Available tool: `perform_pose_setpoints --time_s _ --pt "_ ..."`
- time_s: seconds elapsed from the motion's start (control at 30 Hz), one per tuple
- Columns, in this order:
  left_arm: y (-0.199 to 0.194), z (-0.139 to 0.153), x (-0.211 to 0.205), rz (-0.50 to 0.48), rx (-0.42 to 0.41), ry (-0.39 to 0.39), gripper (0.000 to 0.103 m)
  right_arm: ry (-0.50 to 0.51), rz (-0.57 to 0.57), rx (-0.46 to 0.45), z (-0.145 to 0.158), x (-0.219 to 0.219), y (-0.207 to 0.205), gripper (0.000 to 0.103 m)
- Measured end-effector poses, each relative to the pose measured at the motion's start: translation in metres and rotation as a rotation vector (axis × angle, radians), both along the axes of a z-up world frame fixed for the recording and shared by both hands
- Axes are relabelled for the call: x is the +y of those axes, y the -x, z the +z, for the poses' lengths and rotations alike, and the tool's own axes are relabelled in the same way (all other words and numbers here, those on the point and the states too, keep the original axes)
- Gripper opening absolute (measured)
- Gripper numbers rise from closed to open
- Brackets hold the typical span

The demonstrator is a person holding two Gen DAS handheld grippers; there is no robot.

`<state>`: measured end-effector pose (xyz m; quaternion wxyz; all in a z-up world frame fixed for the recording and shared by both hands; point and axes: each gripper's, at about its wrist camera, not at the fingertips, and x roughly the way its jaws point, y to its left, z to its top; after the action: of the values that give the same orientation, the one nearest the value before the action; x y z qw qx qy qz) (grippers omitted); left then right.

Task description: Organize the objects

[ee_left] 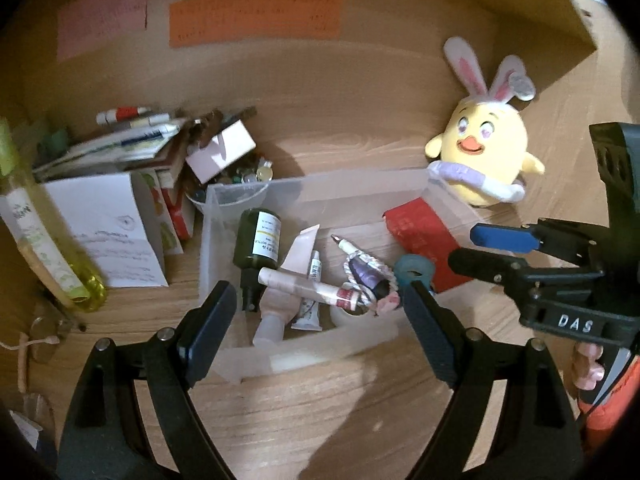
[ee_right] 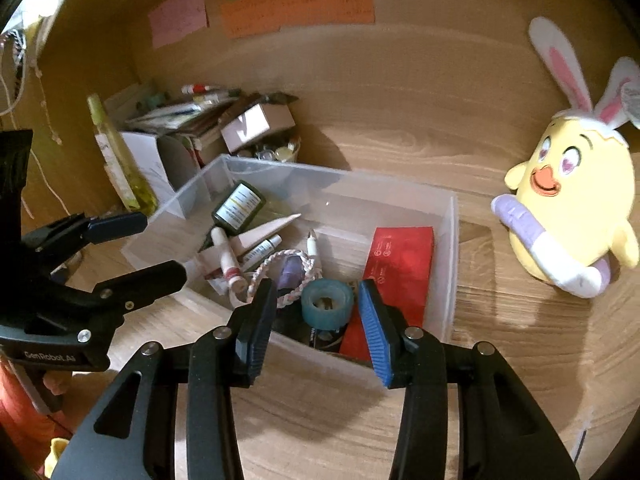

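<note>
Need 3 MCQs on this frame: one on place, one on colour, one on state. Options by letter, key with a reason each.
1. Where does the red box lie?
A. inside the clear bin
B. on the book pile
C. under the plush

2. What colour is the tape roll?
A. yellow
B. teal
C. pink

3. How do the jaws of the right gripper stand?
A. clamped on the tape roll
B. apart, holding nothing
C. shut on the red box

Key: 1 A, the box sits within the bin's walls. 2 B, the roll shows teal in both views. 3 B, there are gaps between both pads and the roll beyond them.
</note>
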<state>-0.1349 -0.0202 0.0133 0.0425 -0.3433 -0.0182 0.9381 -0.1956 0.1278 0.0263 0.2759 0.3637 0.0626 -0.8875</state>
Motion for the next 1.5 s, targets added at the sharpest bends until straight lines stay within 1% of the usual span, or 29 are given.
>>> perform_pose_setpoints --time_s 0.07,0.1,0.13,0.17,0.23,0.3,0.4,0.67,0.83,1.13,1.5 --pt "-0.009 0.004 0.001 0.000 0.022 -0.001 0.086 0.013 0.000 0.020 0.006 0.005 -0.009 0.039" --pt "-0.013 0.007 0.001 0.000 0.036 -0.004 0.088 0.017 -0.002 0.033 0.008 0.007 -0.014 0.041" --pt "-0.018 0.009 0.001 0.000 0.051 -0.009 0.091 0.023 -0.006 0.047 0.011 0.010 -0.018 0.047" --pt "-0.024 0.011 0.002 0.000 0.067 -0.013 0.092 0.031 -0.013 0.069 0.014 0.013 -0.025 0.050" --pt "-0.033 0.013 0.004 0.002 0.093 -0.009 0.094 0.040 -0.025 0.099 0.018 0.017 -0.035 0.062" --pt "-0.042 0.014 0.007 0.003 0.110 0.001 0.096 0.046 -0.034 0.127 0.020 0.021 -0.045 0.066" --pt "-0.052 0.013 0.010 0.001 0.122 0.000 0.098 0.060 -0.037 0.141 0.020 0.025 -0.057 0.074" --pt "-0.068 0.002 0.016 0.002 0.130 -0.004 0.099 0.077 -0.039 0.125 0.009 0.031 -0.076 0.075" --pt "-0.075 -0.003 0.016 0.002 0.126 -0.023 0.099 0.080 -0.037 0.119 0.007 0.033 -0.079 0.075" --pt "-0.073 -0.008 0.014 0.010 0.110 -0.042 0.099 0.090 -0.036 0.103 0.003 0.032 -0.083 0.075" --pt "-0.071 -0.011 0.015 0.007 0.104 -0.043 0.099 0.093 -0.034 0.078 -0.003 0.028 -0.080 0.075"
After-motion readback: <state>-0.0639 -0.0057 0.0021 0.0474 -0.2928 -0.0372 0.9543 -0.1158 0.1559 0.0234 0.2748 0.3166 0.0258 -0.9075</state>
